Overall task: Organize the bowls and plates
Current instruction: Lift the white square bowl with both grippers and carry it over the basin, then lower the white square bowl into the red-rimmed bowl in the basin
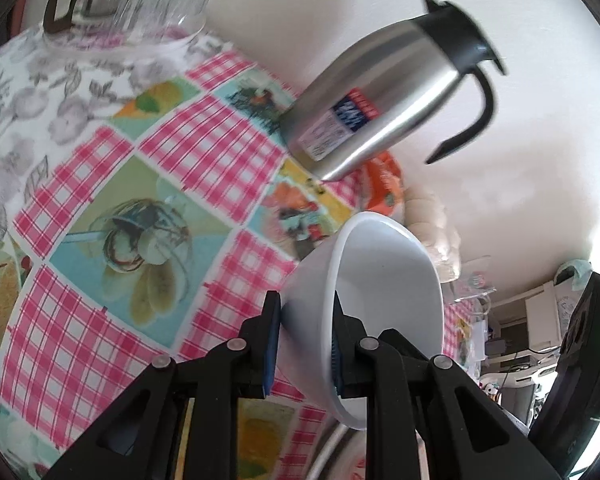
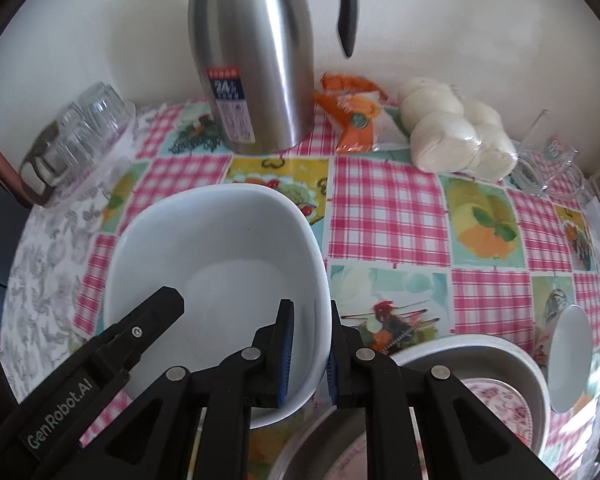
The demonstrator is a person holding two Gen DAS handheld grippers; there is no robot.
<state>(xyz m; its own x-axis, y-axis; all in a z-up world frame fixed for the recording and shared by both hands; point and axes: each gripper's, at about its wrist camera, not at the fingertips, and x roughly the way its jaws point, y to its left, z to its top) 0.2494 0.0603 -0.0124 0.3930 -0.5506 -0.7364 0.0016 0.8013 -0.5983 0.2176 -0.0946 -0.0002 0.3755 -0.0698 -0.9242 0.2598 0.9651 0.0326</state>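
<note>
The white bowl (image 2: 216, 280) is clamped at its rim by both grippers, held above the checked tablecloth (image 2: 384, 216): right gripper (image 2: 309, 354) on the near-right rim, left gripper (image 1: 306, 344) on the opp. side. Both are angled steeply down. Stacked plates (image 2: 500, 364) and buns (image 2: 452, 132) are shown clearly only in right view; steel jug (image 1: 380, 112) in both.

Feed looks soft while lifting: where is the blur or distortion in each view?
Left wrist view: steel jug and glass pitcher smeared by motion, fisheye bends the tablecloth; the gripped white bowl stays sharp. Right wrist view: crisper overall, slight smear on the jug handle, edges curved.
</note>
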